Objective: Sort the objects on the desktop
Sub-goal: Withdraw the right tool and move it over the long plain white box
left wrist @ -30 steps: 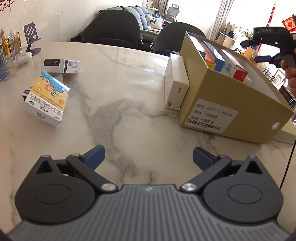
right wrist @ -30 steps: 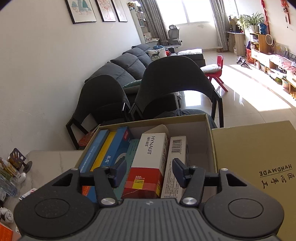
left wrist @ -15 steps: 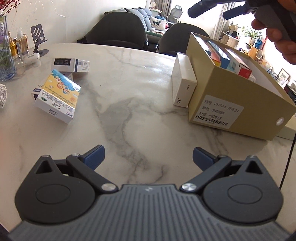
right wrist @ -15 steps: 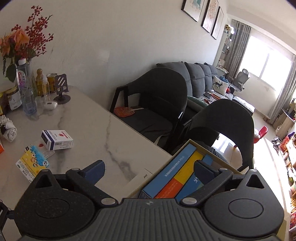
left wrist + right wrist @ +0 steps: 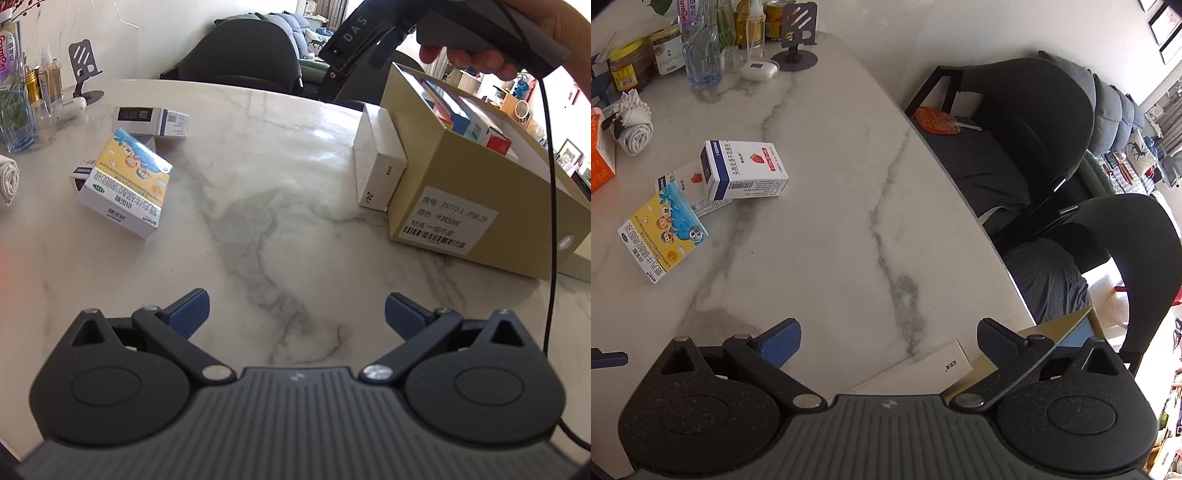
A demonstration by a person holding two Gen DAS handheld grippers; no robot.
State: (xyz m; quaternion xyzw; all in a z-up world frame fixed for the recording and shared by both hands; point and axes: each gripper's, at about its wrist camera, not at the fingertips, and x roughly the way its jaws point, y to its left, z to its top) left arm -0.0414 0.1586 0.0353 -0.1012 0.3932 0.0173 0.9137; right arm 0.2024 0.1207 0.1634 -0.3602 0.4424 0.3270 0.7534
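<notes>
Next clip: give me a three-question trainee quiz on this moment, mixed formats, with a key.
1. True or false: the white box stands inside the tan box.
2. Multiple choice: the yellow carton lies A) in the tan box, B) on the table, C) between the right gripper's fingers.
3. Fill in: the left gripper is ____ and holds nothing.

Key:
1. False; it stands on the table against the tan box's outer wall.
2. B.
3. Open.
</notes>
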